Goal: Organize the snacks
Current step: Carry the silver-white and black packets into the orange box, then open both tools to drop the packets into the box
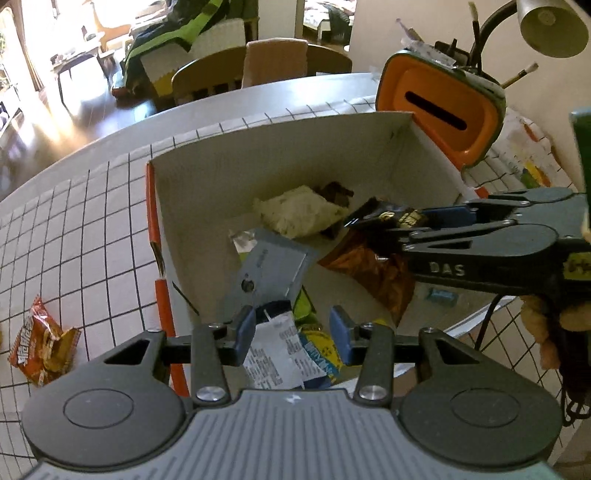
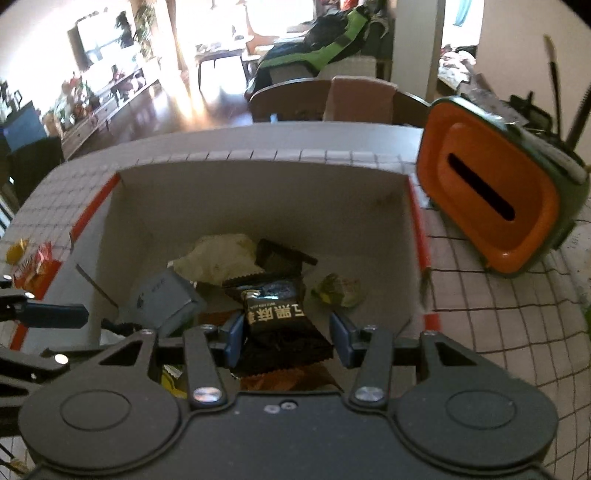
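Note:
A white cardboard box [image 1: 280,147] with orange edges [image 2: 258,184] holds several snack packets. My left gripper [image 1: 291,332] is open over the box's near side, above a white-and-blue packet [image 1: 277,350] and a grey carton [image 1: 266,269]. My right gripper [image 2: 286,339] is open over the box, with a black snack packet [image 2: 277,314] lying between its fingers; it is not clamped. In the left wrist view the right gripper [image 1: 384,221] reaches in from the right with the black packet [image 1: 388,216] at its tips. A pale packet [image 1: 299,210] lies at the back.
A red snack packet [image 1: 40,347] lies on the checked tablecloth left of the box, also in the right wrist view [image 2: 35,266]. An orange and green tissue holder [image 1: 443,110] [image 2: 495,199] stands at the box's far right corner. A lamp [image 1: 550,26] hangs above. Chairs stand beyond the table.

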Demonstrator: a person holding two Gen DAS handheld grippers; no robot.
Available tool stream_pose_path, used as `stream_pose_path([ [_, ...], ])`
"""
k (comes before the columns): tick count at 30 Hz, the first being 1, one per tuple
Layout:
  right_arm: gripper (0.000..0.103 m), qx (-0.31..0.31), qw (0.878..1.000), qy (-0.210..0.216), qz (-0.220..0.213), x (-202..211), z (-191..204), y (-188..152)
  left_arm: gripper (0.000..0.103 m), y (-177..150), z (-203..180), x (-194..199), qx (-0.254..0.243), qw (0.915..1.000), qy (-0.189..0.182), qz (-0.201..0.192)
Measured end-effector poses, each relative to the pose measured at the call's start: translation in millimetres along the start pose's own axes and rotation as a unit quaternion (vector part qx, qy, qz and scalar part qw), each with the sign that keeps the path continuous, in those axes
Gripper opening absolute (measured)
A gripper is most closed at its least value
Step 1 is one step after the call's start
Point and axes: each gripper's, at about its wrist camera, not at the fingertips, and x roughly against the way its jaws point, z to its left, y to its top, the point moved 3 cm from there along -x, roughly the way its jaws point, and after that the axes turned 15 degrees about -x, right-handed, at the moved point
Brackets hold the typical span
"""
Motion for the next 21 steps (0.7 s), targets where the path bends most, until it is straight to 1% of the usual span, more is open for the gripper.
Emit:
stream_pose_path([
  [4,0.05,0.002,1.0,0.006,0.003,3.1,0.0,-2.5,0.044,-1.8,-3.1,2.4,-0.005,1.0,-0.001,-0.003],
  [9,0.053,-0.01,1.0,0.019,-0.007,16.9,-4.2,0.5,0.044,-4.3,-6.1,10.3,-0.009,0.9999,-0.004,-0.013],
  [12,0.064,-0.006,1.0,0.024,-0.017,26.1,-4.8,2.1,0.044,-7.1,-6.5,17.3,-0.009,0.9997,-0.005,-0.021],
  [19,0.065,-0.002,0.998,0.058,-0.024,58.8,2.2,-6.5,0.044,-14.2,-4.4,39.0,-0.006,0.999,-0.013,-0.042],
  [21,0.068,-0.002,0.998,0.064,-0.027,66.8,5.8,-8.8,0.044,-16.4,-3.2,45.9,-0.006,0.9986,-0.016,-0.05],
])
